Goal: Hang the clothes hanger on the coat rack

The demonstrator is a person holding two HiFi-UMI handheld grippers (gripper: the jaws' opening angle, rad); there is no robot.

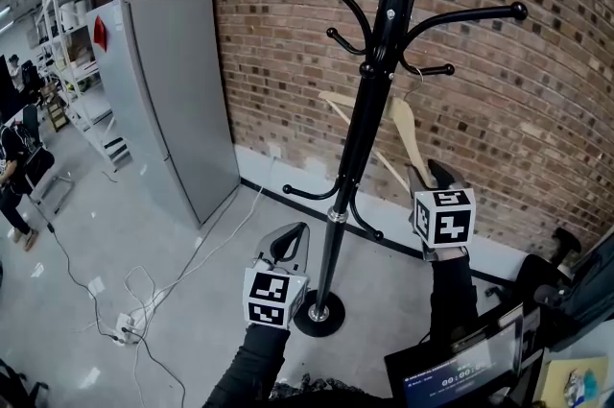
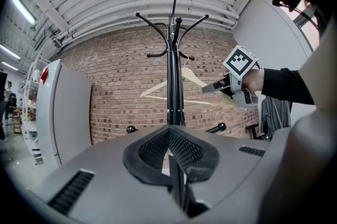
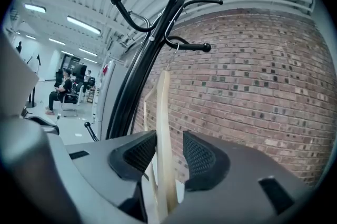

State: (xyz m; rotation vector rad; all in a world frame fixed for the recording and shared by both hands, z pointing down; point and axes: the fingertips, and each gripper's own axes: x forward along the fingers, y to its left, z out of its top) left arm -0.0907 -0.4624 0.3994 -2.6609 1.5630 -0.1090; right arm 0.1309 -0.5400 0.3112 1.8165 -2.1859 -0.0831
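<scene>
Clothes hanger (image 1: 401,123) hooked on upper peg of coat rack (image 1: 369,108), carrying own weight. Right hand-held gripper (image 3: 169,145) released: hanger arm between spread pads, unclamped. Left hand-held gripper (image 2: 169,133) clenched, empty, idle beside pole.

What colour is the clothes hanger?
The hanger is pale, creamy wood; the left gripper view shows it best.

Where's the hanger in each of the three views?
Head view: hanger right of centre, behind the rack.
Left gripper view: centre, behind the rack's pole.
Right gripper view: bottom centre, edge-on between the right gripper's open jaws.
Shared landmark: the black rack against the brick wall.
</scene>
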